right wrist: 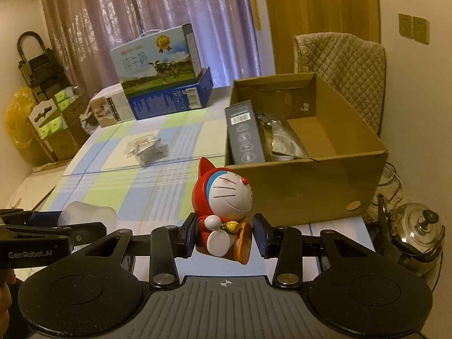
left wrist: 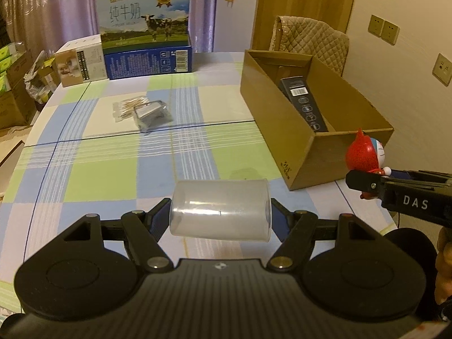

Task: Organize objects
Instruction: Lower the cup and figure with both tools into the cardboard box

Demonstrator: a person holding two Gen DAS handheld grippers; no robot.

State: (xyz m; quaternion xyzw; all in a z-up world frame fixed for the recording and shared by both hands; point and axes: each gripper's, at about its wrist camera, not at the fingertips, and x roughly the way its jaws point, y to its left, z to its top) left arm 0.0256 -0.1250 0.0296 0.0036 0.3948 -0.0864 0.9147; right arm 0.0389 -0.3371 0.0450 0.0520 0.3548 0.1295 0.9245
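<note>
My left claw [left wrist: 221, 212] clamps a clear cup [left wrist: 221, 208] sideways above the tabletop [left wrist: 113, 163]; my right claw [right wrist: 224, 236] grips a toy [right wrist: 223, 212] near the box [right wrist: 305, 186].

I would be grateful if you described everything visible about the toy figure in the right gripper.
The toy figure is a glossy, hard-looking cartoon cat with a white face, red nose, blue head, pointed red hood, gold bell and one orange sole showing. It sits upright, leaning slightly, clamped between the right gripper's blue-padded jaws, held above the checked tablecloth just short of the cardboard box.
</note>
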